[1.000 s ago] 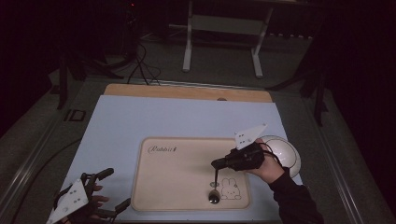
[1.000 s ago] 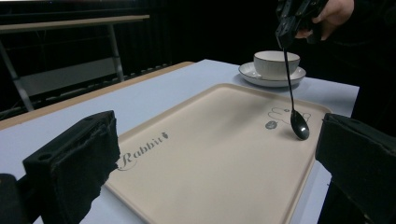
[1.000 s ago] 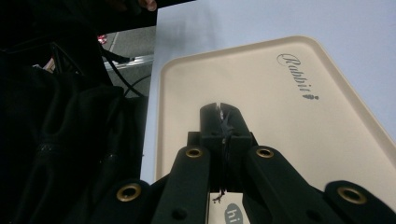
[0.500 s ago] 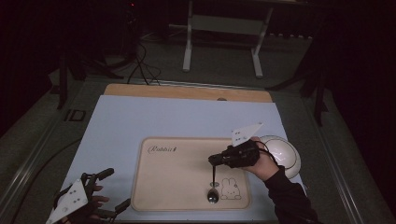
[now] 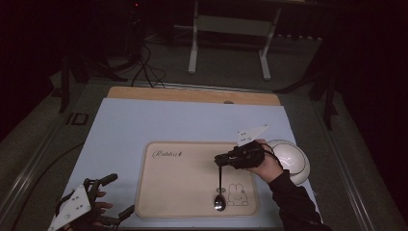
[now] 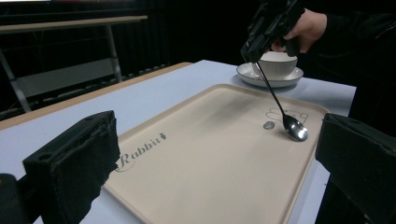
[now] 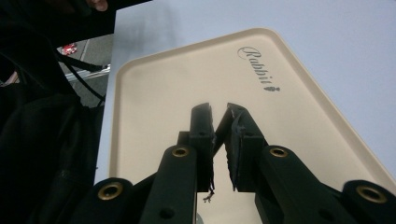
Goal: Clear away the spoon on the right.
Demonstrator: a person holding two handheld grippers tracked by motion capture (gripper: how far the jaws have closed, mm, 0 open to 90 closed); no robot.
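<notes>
A metal spoon [image 5: 220, 192] leans steeply on the beige "Rabbit" tray [image 5: 183, 187], its bowl resting by the rabbit drawing. My right gripper [image 5: 220, 160] is shut on the top of its handle. In the left gripper view the spoon [image 6: 293, 127] slants down from that right gripper [image 6: 254, 46] to the tray [image 6: 210, 158]. In the right gripper view my right gripper [image 7: 218, 114] looks down over the tray [image 7: 159, 88] with its jaws pressed nearly together. My left gripper [image 5: 118, 195] rests open at the table's front left, nothing between its jaws [image 6: 219, 144].
A white bowl on a saucer [image 5: 288, 159] stands just right of the tray, behind my right hand, also seen as a bowl and saucer [image 6: 275, 65]. The pale blue table top [image 5: 159, 125] stretches behind and left of the tray. A dark floor with cables lies beyond.
My right gripper has risen and drawn slightly left and back, tilting the spoon's handle up while its bowl stays on the tray. The left gripper has not moved.
</notes>
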